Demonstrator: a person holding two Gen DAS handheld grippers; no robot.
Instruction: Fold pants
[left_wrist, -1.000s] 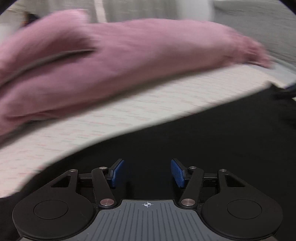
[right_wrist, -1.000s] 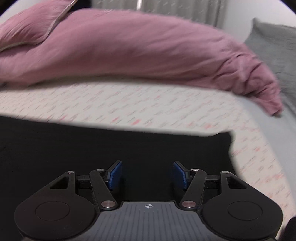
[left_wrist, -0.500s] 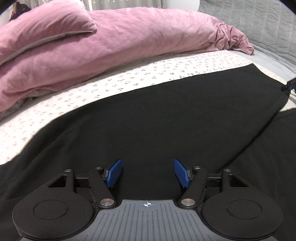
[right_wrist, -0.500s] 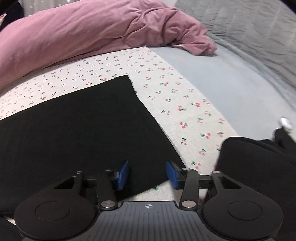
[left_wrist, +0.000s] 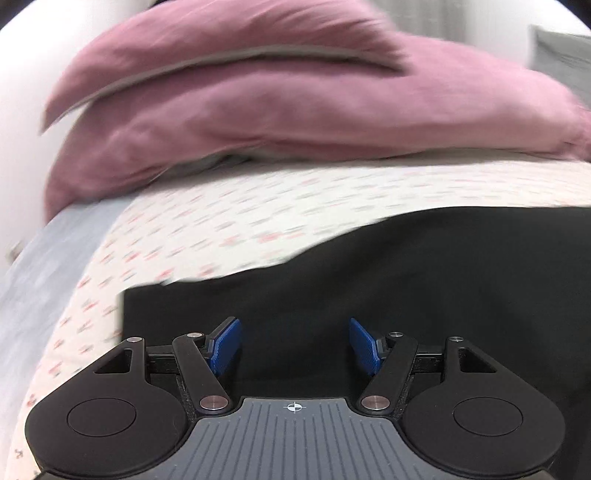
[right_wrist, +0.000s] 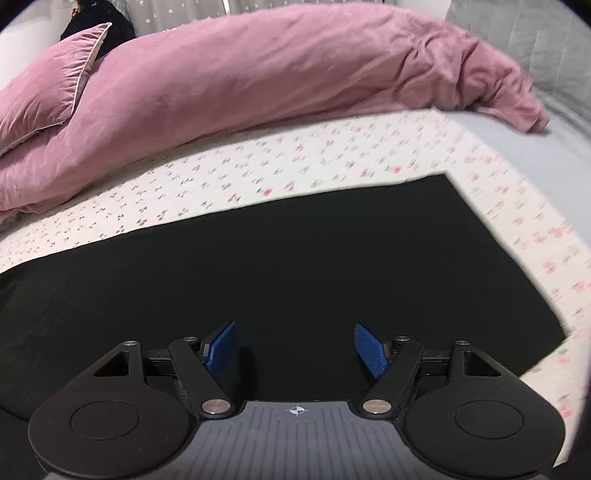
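Black pants (left_wrist: 424, 280) lie flat on a white sheet with a small cherry print (left_wrist: 229, 221). In the left wrist view their left end shows a square corner near the lower left. My left gripper (left_wrist: 294, 345) is open and empty, low over that end of the pants. In the right wrist view the pants (right_wrist: 295, 258) stretch across the bed, with their right end square at the right. My right gripper (right_wrist: 294, 349) is open and empty, low over the black cloth near that end.
A pink duvet (right_wrist: 258, 81) and a pink pillow (right_wrist: 48, 96) lie along the far side of the bed. A grey quilted headboard or cushion (right_wrist: 535, 40) stands at the far right. Grey bedding (left_wrist: 40, 258) edges the sheet on the left.
Both cameras have swung. The left gripper has moved to the pants' left end. The right gripper has widened and turned back over the pants' right end.
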